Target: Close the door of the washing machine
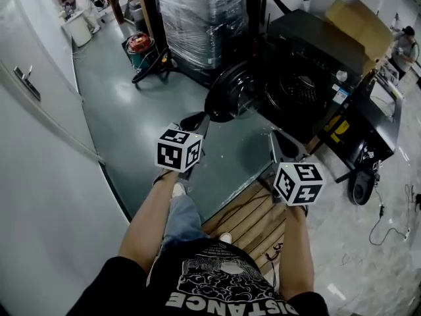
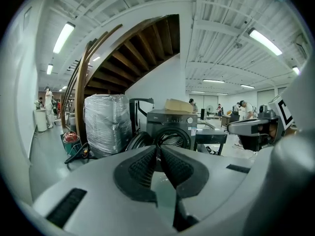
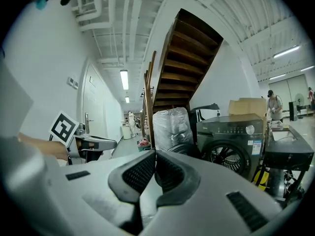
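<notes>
A dark front-loading washing machine stands ahead, its round door swung open to the left. My left gripper hovers over the floor just short of the door, shut with nothing in it. To its right, my right gripper is level in front of the machine's lower left corner, also shut and empty. The left gripper view looks over touching pads at the machine and its door. The right gripper view shows the machine, the door and the shut gripper.
A plastic-wrapped pallet load and a red canister stand behind the door. A cardboard box sits on the machine, and a dark cart is at its right. A wooden pallet lies underfoot. A white wall runs along the left.
</notes>
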{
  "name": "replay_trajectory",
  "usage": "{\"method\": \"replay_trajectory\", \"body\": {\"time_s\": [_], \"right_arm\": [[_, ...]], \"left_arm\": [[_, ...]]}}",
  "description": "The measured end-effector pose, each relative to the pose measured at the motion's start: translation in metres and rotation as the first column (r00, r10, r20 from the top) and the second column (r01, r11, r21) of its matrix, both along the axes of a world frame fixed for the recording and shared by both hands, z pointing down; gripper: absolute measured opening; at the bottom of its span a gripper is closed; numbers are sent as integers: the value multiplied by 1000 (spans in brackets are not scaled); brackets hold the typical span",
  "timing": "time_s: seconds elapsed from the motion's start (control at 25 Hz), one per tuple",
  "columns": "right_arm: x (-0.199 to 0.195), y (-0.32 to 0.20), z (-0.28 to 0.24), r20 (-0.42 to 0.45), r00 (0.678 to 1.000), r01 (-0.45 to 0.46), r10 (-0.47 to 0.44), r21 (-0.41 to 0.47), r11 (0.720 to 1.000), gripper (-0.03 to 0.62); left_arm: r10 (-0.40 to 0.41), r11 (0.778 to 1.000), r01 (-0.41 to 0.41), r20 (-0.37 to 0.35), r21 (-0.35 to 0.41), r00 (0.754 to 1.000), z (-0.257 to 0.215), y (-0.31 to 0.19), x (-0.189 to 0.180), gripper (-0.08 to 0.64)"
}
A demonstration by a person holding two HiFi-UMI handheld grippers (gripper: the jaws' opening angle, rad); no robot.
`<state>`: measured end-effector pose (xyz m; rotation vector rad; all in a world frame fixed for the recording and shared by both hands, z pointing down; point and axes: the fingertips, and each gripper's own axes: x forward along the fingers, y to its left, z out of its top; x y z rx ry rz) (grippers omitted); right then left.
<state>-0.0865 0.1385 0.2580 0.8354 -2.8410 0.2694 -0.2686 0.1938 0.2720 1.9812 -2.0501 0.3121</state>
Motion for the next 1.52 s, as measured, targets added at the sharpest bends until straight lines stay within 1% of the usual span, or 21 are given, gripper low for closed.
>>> {"method": "replay_trajectory", "body": {"time_s": [0.28,0.64,0.88,1.04,1.12,1.32,1.52], "right_arm": [[-14,-8,2,-16,999,35,-35,-9,999,21],[-47,-38,11,-5,999,35,-36,-56,998,21],[-71,-61,21,-13,1000,20,-21,-84,996,21],[-91,-76,25,-31,999,17,-19,-81,997,21],[-98,-83,31,-44,999,13,-16,-88,996,21],[-113,-103,46,-65,998,-6,-1,-109,994,21],[-125,-122,59,-86,996,-27,18,-105,994,21]], "left_arm": [[6,1000,-6,-4,-26,1000,3,-15,-15,31],[52,997,-53,-17,-53,998,16,-62,-48,32],[89,992,-93,-59,-80,994,37,-93,-74,59],[124,987,-130,-61,-96,990,51,-116,-93,95],[138,983,-144,-60,-112,989,62,-128,-103,102],[195,966,-198,-36,-167,980,91,-156,-120,143],[224,953,-230,-50,-197,973,120,-185,-139,167]]}}
